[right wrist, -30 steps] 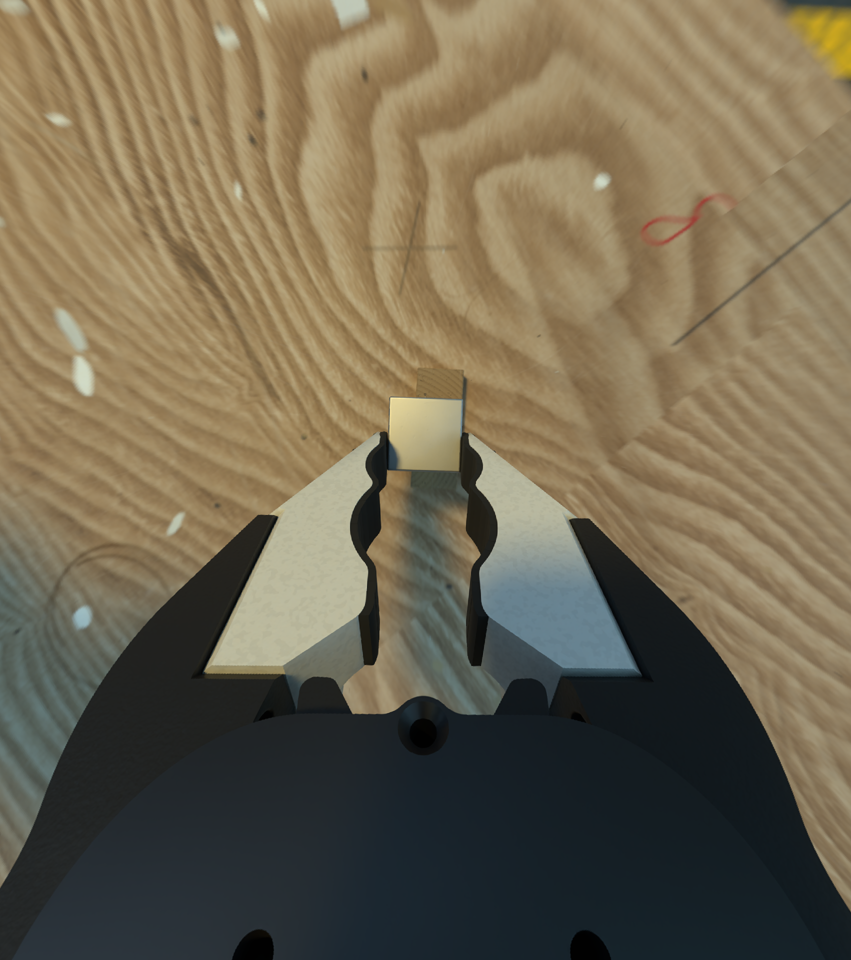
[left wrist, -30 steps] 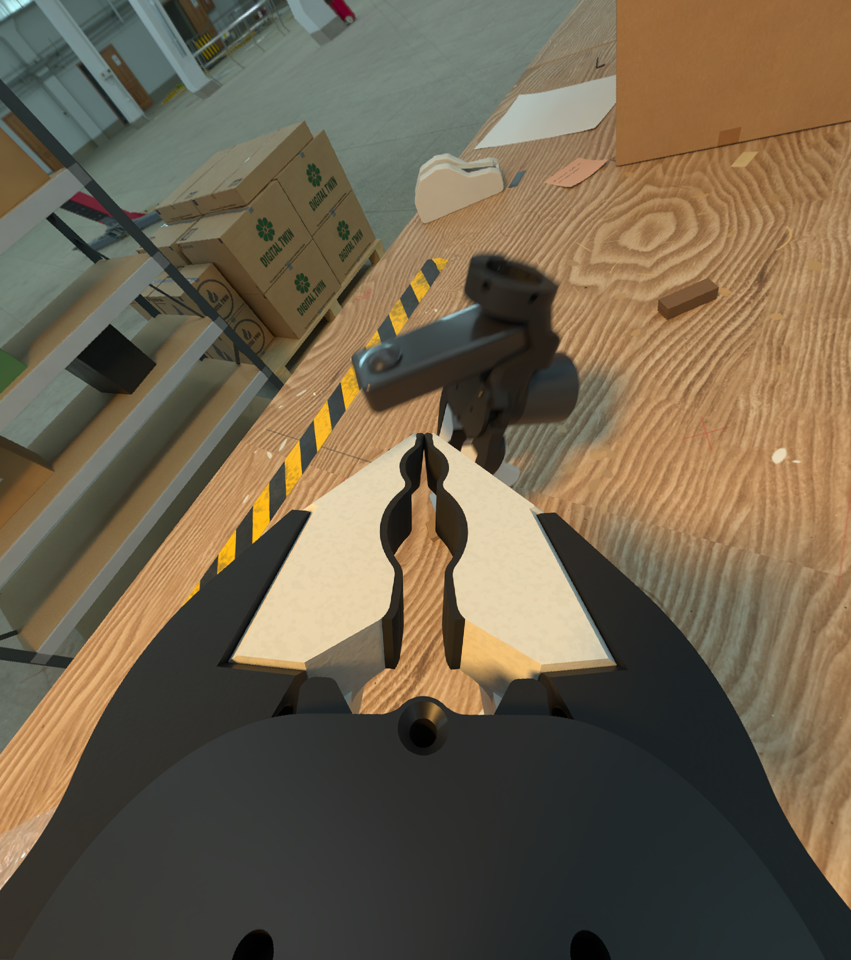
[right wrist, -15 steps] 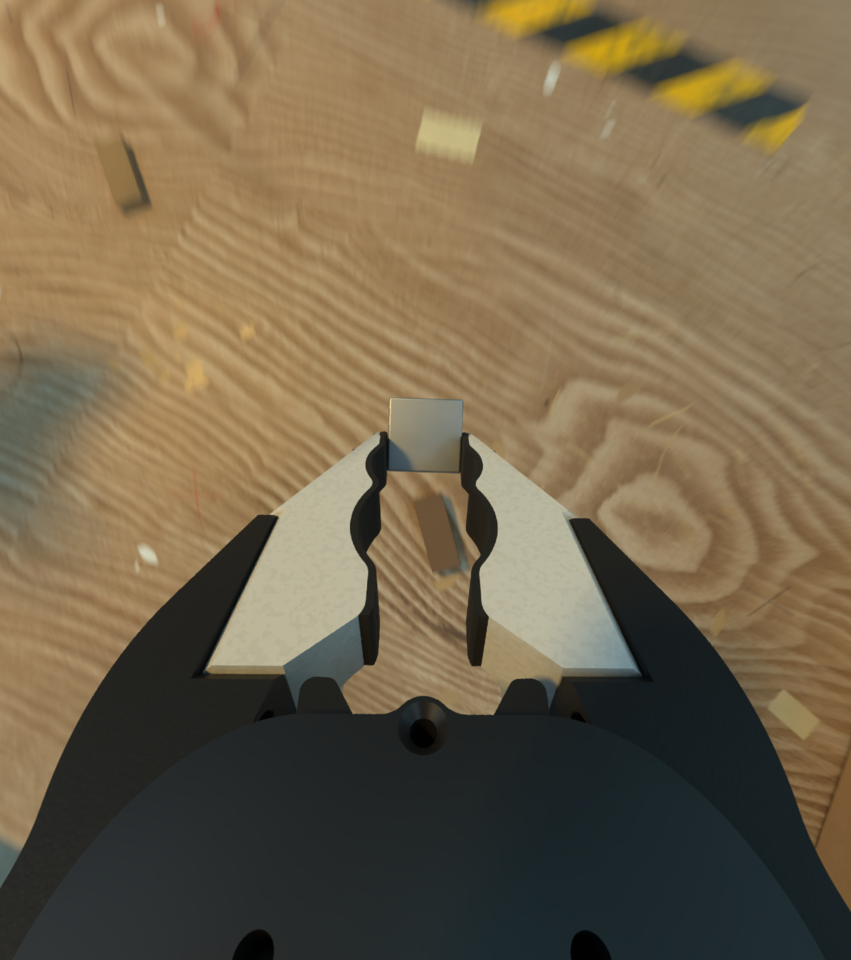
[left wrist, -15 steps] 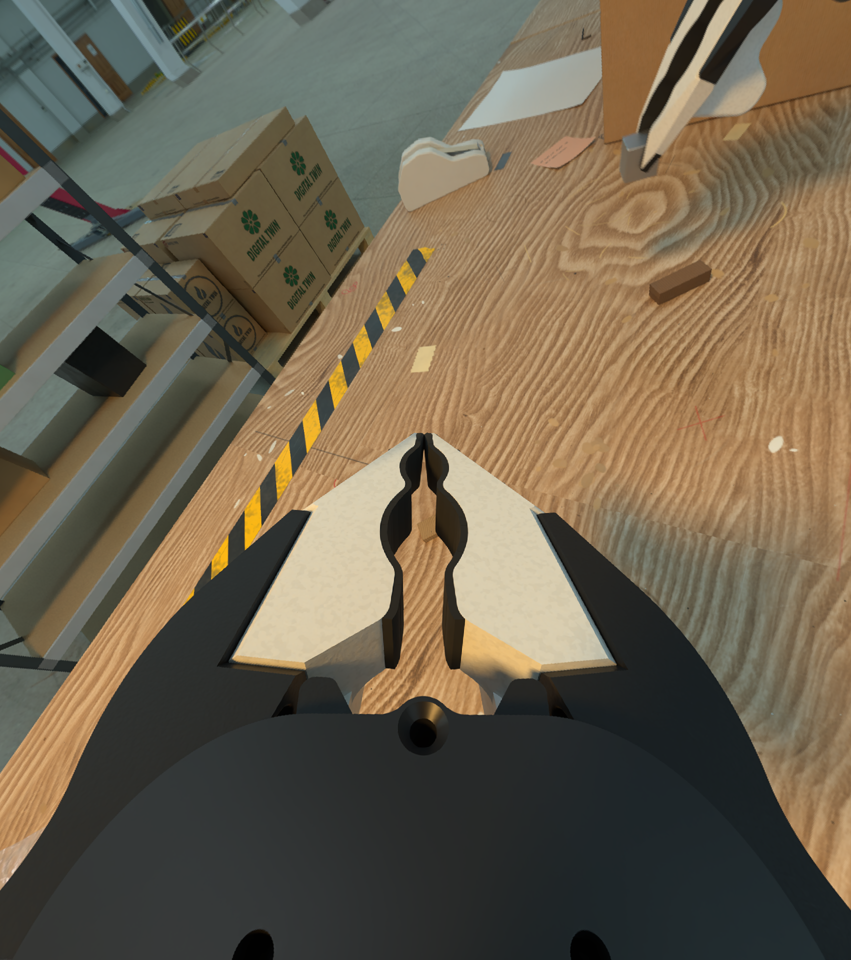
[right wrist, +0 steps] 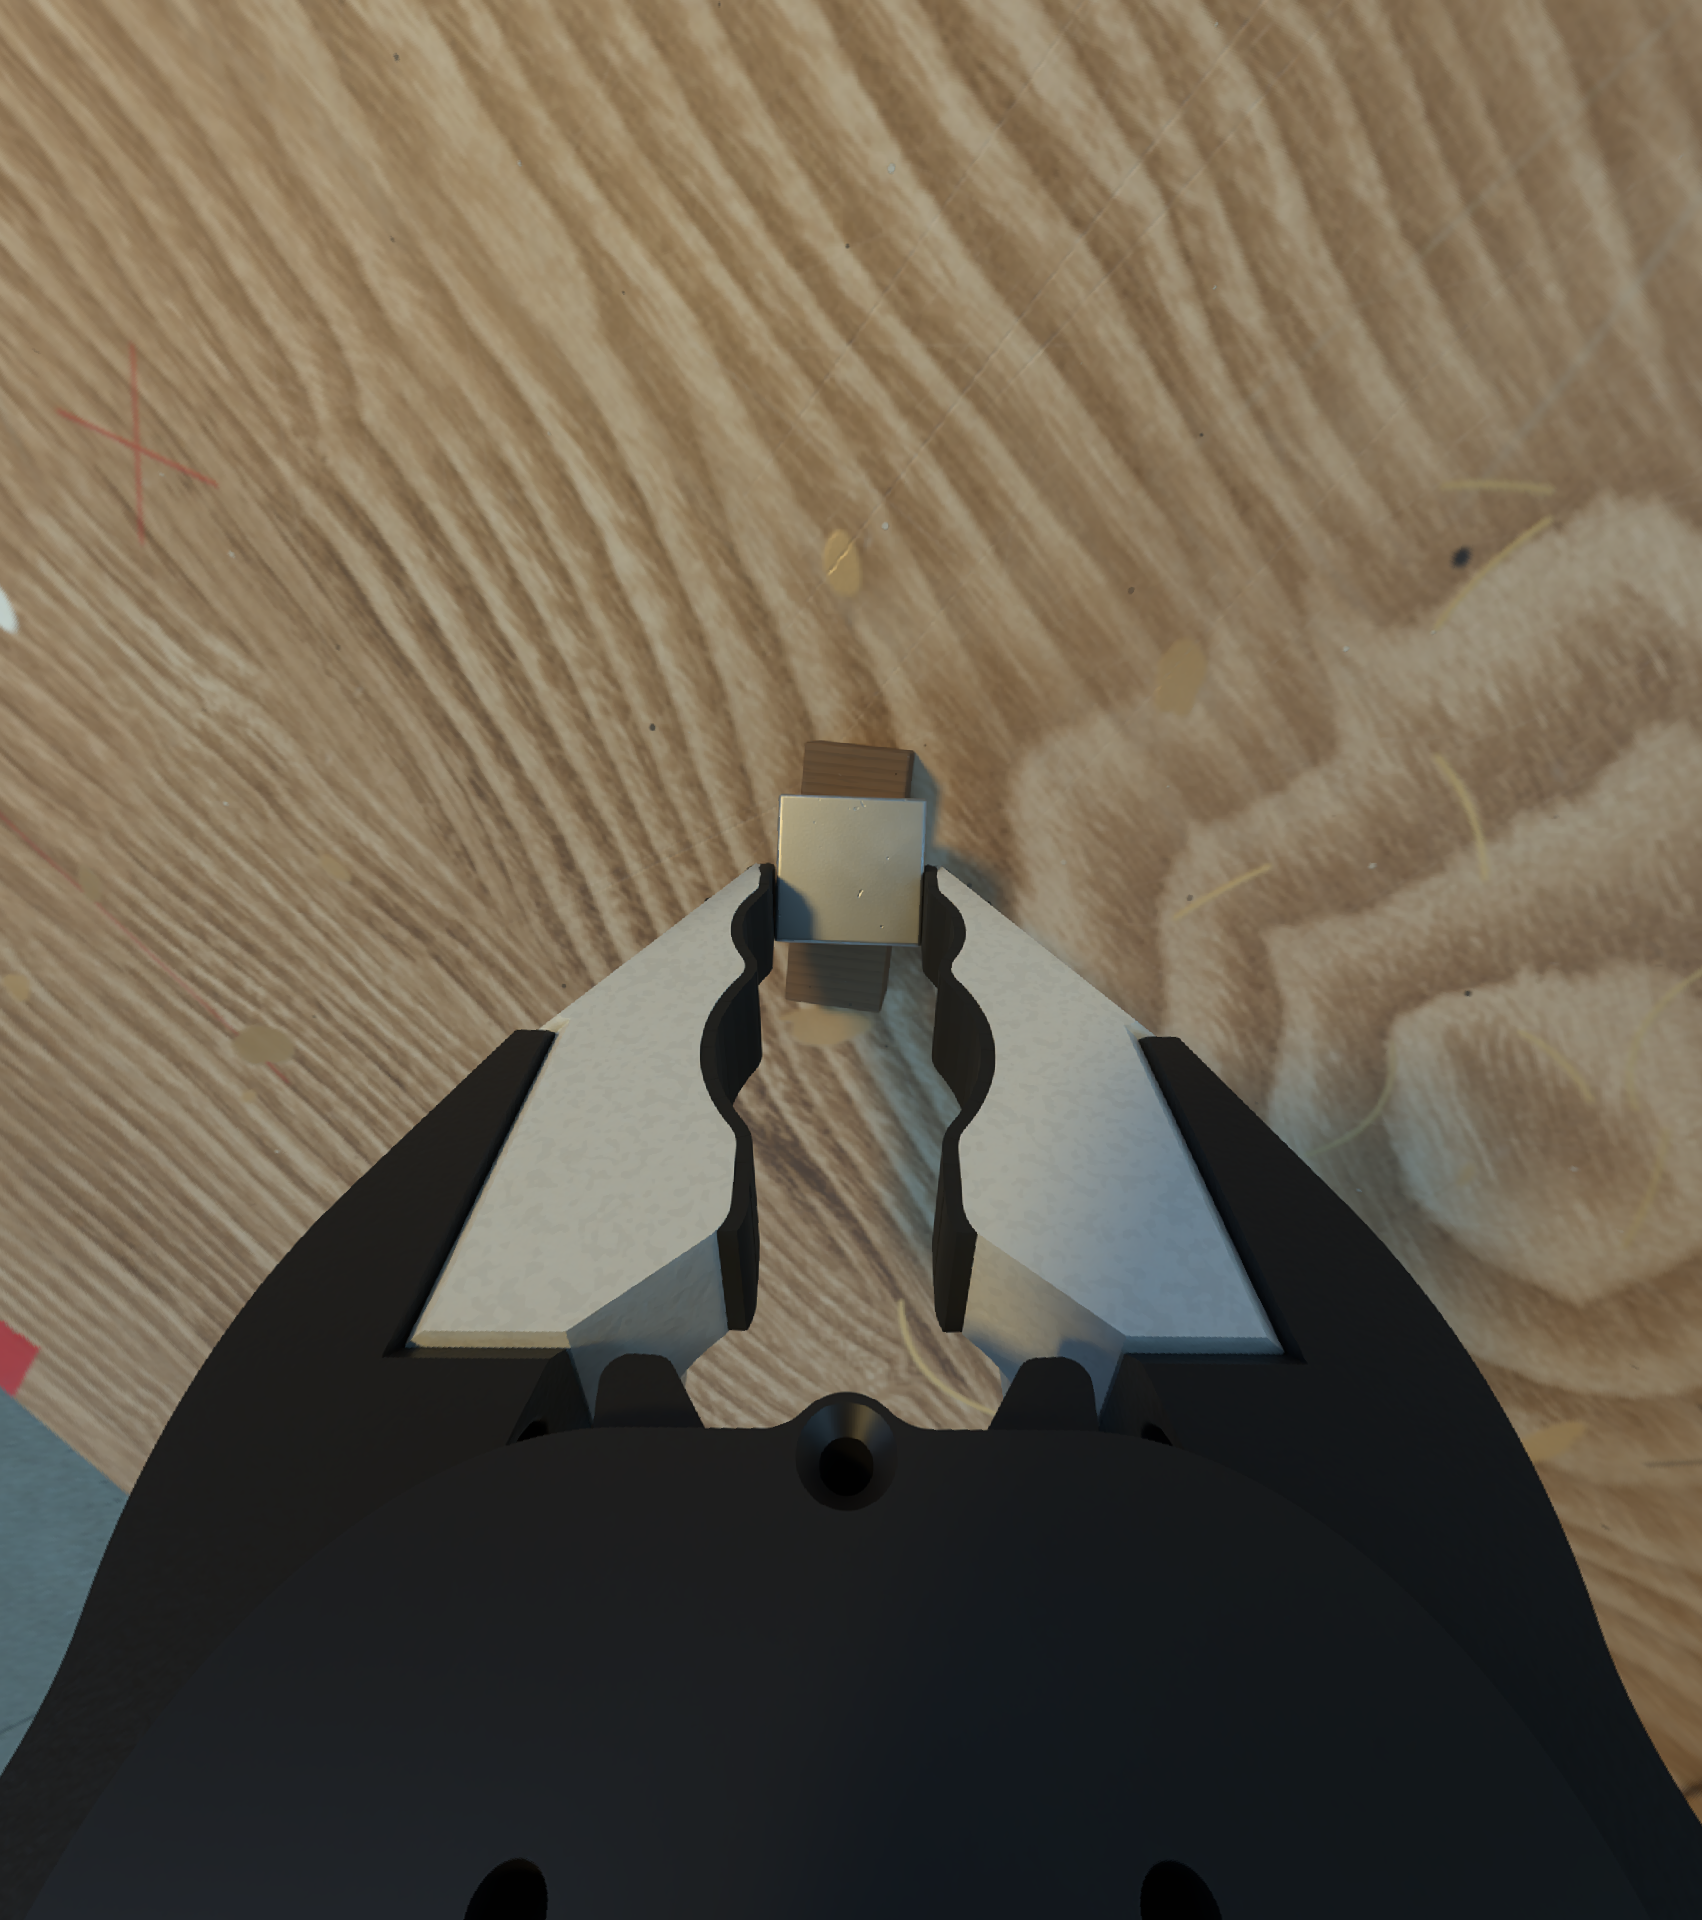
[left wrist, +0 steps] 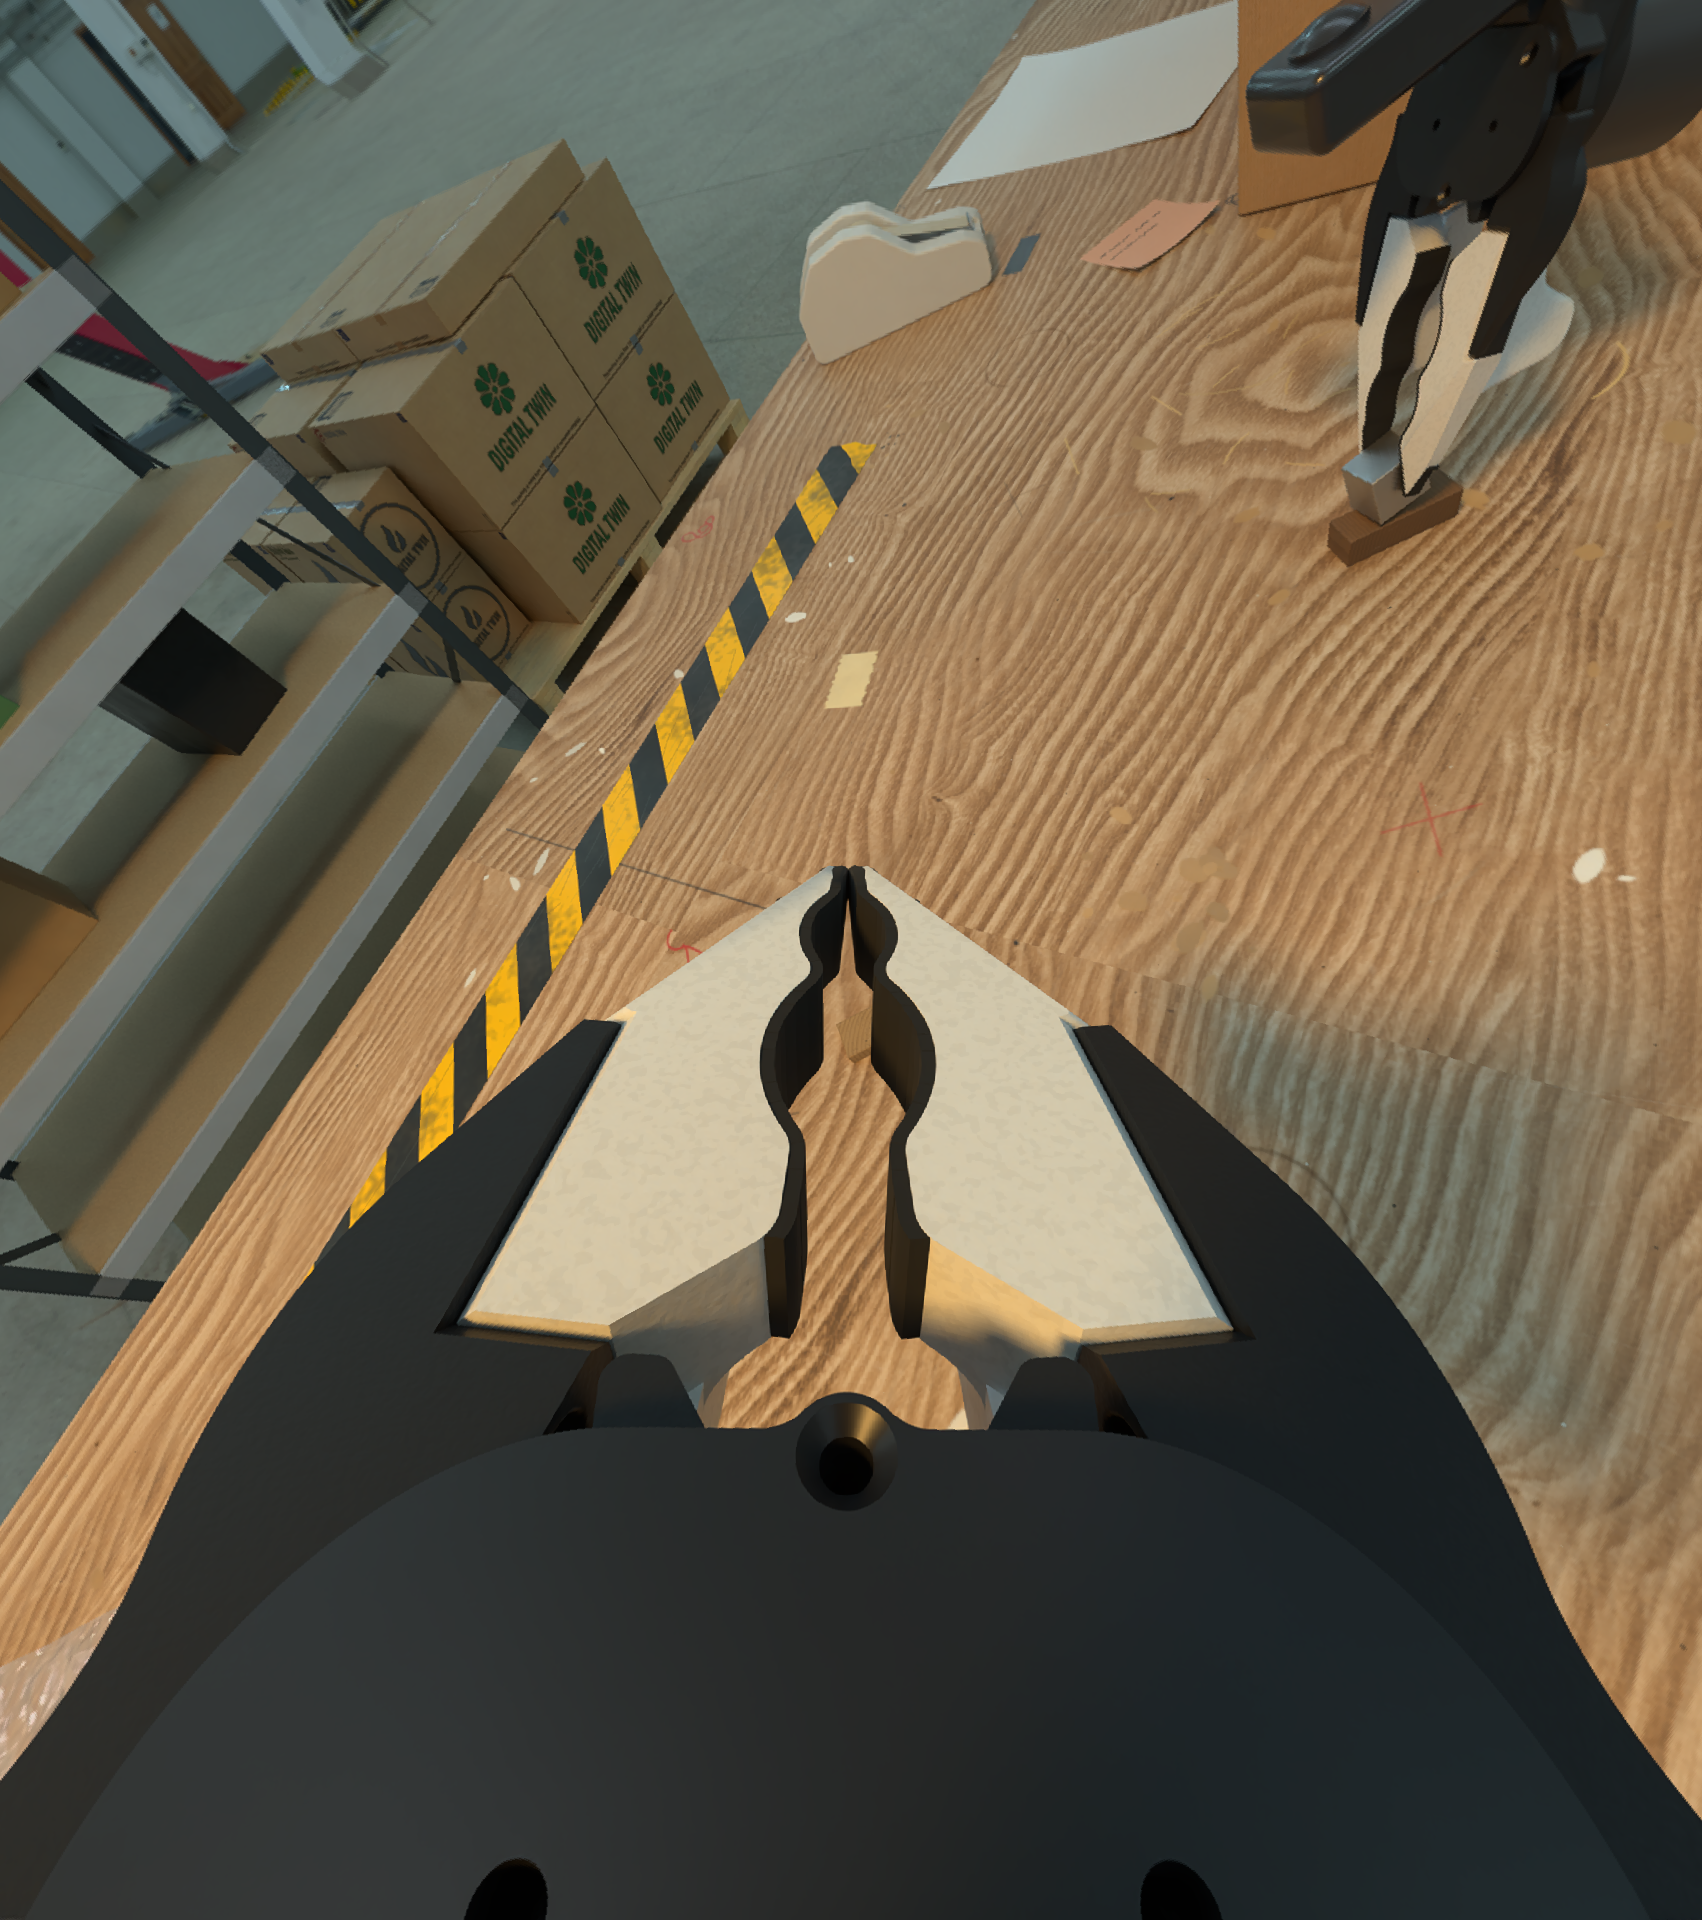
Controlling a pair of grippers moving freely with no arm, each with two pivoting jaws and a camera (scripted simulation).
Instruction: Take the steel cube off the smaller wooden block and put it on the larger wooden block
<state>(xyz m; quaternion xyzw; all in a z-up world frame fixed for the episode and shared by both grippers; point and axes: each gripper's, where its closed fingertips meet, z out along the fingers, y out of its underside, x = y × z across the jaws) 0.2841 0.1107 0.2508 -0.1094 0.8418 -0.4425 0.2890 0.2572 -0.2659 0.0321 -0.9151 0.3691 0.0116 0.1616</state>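
Observation:
My right gripper [right wrist: 849, 883] is shut on the steel cube [right wrist: 852, 868], a small shiny box between the fingertips. Right under the cube lies the larger wooden block [right wrist: 852, 769], dark brown, showing past the cube at both ends. In the left wrist view the right gripper [left wrist: 1392, 473] points down far off at the upper right, with the cube [left wrist: 1372, 490] at or just above the top of the larger block [left wrist: 1392, 532]. My left gripper [left wrist: 847, 873] is shut and empty, low over the table. The smaller wooden block [left wrist: 857, 1034], pale, shows through the gap between its fingers.
The table's left edge carries a yellow-black stripe [left wrist: 681, 707]; shelves and cartons [left wrist: 535, 416] stand beyond it. At the far end are a tape dispenser [left wrist: 894, 275], a white sheet [left wrist: 1086, 104], a pink card [left wrist: 1148, 234] and a cardboard box [left wrist: 1278, 177].
My right gripper lifted the cube off the smaller block near my left gripper, carried it across the table and came down over the larger block. My left gripper stayed shut and about in place.

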